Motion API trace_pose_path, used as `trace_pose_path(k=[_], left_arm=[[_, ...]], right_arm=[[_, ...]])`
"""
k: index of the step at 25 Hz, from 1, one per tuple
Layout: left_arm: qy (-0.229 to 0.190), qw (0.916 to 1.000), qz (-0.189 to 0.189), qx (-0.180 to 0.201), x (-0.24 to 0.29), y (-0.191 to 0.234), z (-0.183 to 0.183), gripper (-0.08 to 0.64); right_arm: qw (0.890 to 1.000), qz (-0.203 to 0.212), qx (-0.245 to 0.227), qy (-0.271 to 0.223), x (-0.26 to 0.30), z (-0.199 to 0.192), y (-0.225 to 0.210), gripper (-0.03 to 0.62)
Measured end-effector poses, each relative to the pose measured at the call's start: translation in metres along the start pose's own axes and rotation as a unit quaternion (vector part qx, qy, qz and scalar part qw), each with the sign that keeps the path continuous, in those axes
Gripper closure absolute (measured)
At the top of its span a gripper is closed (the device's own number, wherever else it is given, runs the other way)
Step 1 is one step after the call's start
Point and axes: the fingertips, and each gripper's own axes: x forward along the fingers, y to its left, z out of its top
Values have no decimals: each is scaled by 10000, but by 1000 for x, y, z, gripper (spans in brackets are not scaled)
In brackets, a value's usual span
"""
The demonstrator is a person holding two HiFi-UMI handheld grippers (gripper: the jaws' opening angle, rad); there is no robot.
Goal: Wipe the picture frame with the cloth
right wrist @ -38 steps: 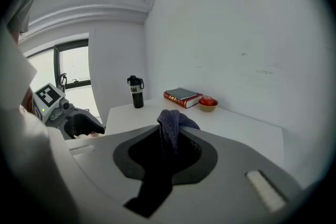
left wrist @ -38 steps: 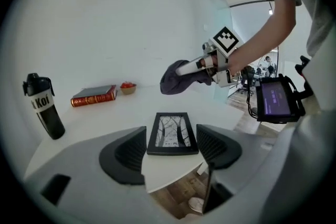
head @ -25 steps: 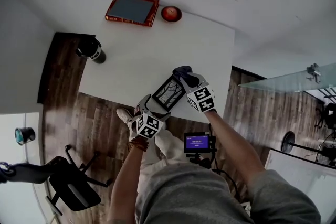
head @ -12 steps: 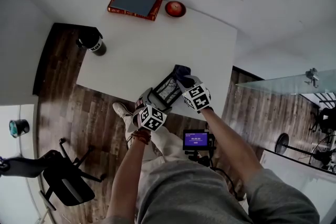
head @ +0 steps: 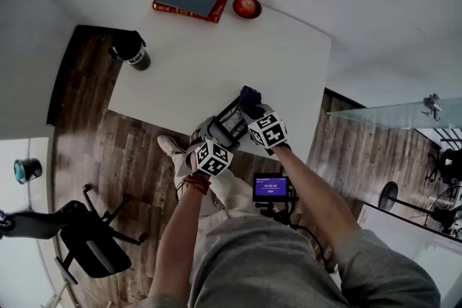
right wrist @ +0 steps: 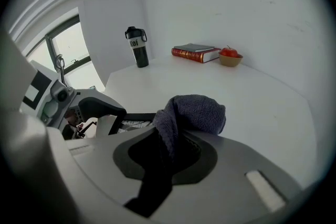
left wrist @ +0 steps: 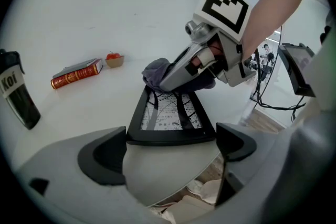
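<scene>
Two grips: left tongs (left wrist: 169, 151) on picture frame (left wrist: 170, 137), right tongs (right wrist: 167, 153) on cloth (right wrist: 195, 113).

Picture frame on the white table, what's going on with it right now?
A person is working with a gripper in each hand. The left gripper has the near edge of the black picture frame between its jaws, apparently clamped, at the front edge of the white table. The right gripper is shut on a dark grey cloth, which is at the frame's far end. Wiping looks under way or about to start.
</scene>
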Motion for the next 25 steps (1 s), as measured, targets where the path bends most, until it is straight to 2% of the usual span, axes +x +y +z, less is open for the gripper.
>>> trace_pose_path(k=[6,16,25], left_arm=[[23,10000,-13,-8,0,1,0,18],[47,10000,-4,-13,0,0,-1,18],[33,10000,-8,-15,0,0,0,18]], right_arm=[[9990,90,378,204,6,0,4,531],[9970,419,321,562,8,-2,18,531],[9949,687,403,617,8,-2,34,531]])
